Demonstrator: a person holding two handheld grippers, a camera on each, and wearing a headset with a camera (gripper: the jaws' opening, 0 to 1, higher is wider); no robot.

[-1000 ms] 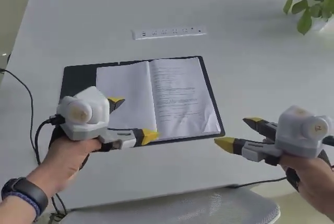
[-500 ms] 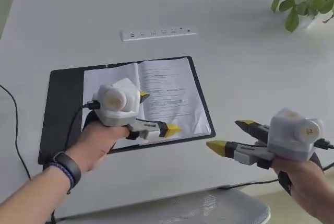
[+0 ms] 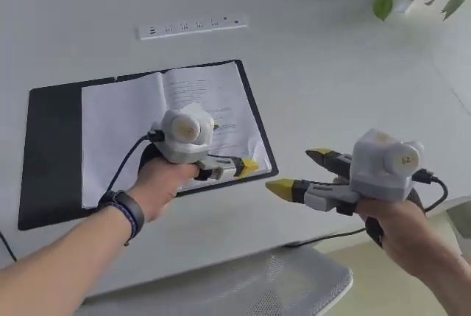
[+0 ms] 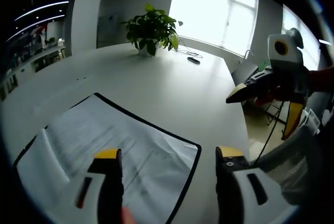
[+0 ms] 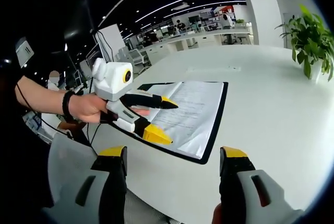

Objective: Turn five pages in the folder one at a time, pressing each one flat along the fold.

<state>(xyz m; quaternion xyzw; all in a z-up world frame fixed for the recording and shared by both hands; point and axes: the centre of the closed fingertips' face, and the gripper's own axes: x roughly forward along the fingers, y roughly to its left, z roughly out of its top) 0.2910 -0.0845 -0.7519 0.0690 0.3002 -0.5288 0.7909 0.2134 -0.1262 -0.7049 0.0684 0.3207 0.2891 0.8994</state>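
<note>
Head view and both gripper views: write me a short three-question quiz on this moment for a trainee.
1. True or false: the folder lies shut on the table.
2. Pick one: at which corner of the folder is the left gripper? A. near right; B. far left; C. near left.
3. Fill in: the right gripper has its jaws ____, with nothing between them.

Key: 1 false, it lies open with pages showing; 2 A; 3 open.
</note>
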